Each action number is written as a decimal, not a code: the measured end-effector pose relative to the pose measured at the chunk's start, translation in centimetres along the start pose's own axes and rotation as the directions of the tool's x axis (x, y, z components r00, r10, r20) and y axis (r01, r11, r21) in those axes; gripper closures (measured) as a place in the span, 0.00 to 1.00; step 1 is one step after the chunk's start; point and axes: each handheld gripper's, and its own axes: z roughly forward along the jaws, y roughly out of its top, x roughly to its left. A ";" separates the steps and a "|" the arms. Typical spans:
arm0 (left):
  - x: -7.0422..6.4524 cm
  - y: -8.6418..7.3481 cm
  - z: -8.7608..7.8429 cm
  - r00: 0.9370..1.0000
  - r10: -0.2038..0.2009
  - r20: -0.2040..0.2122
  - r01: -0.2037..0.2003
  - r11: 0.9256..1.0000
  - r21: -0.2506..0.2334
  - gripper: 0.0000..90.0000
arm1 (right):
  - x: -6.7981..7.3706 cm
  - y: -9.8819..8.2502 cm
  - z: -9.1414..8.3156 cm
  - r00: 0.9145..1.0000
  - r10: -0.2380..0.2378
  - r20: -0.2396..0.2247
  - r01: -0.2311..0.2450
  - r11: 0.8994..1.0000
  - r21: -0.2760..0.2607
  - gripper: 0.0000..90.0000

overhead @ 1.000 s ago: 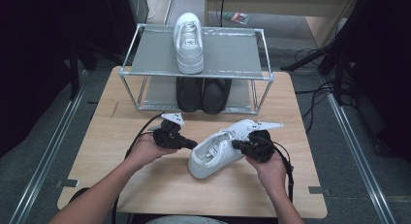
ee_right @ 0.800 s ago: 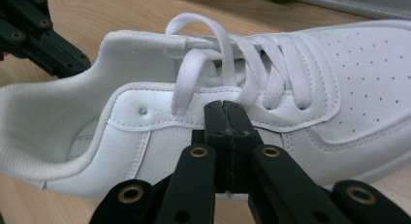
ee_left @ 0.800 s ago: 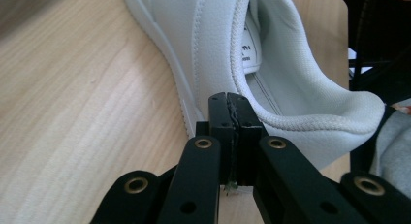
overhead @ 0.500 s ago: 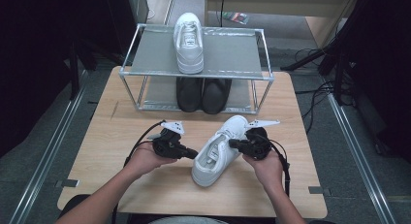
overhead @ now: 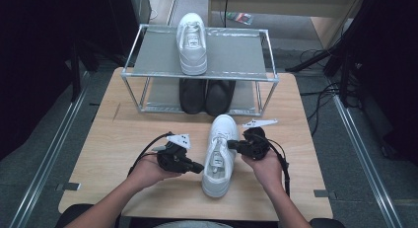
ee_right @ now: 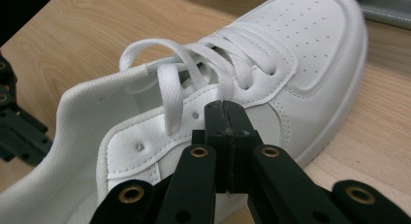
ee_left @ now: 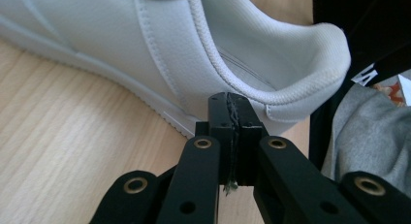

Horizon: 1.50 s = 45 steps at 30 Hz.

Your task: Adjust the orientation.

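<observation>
Currently:
shoe [overhead: 219,154]: laid on worktop [overhead: 118,139] before rack [overhead: 268,75], toe aimed at it, presumably for shelving beside its mate [overhead: 191,43].
left gripper [overhead: 197,167]: jaws pressed together, set against heel side, nudging.
right gripper [overhead: 231,144]: jaws pressed together, braced at lace side.

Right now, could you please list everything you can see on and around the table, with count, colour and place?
white sneaker on table: one, white, between the two grippers, toe toward the rack
white sneaker on rack: one, white, top shelf, left of middle
black shoes: two, black, side by side on the lower shelf
shoe rack: one, metal frame with grey shelves, far side of the table
table: one, light wood
cables: several, black, on the floor at right
left gripper: one, black, jaws shut, at the sneaker's left side
right gripper: one, black, jaws shut, at its right side
</observation>
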 end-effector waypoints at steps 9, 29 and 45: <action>-0.5 0.3 0.6 1.000 0.013 0.020 -0.013 1.000 0.005 1.00 | -0.4 0.0 -0.8 1.000 0.016 0.002 -0.016 1.000 -0.008 1.00; -2.2 3.4 4.9 0.994 0.072 0.077 -0.072 0.997 -0.007 1.00 | 0.1 -2.5 -6.3 0.999 0.008 0.043 -0.002 0.990 -0.138 0.76; -1.0 3.7 3.2 0.997 0.044 0.056 -0.043 0.999 -0.006 0.87 | 1.1 -3.8 -5.6 0.996 -0.063 0.060 0.070 0.988 -0.136 0.66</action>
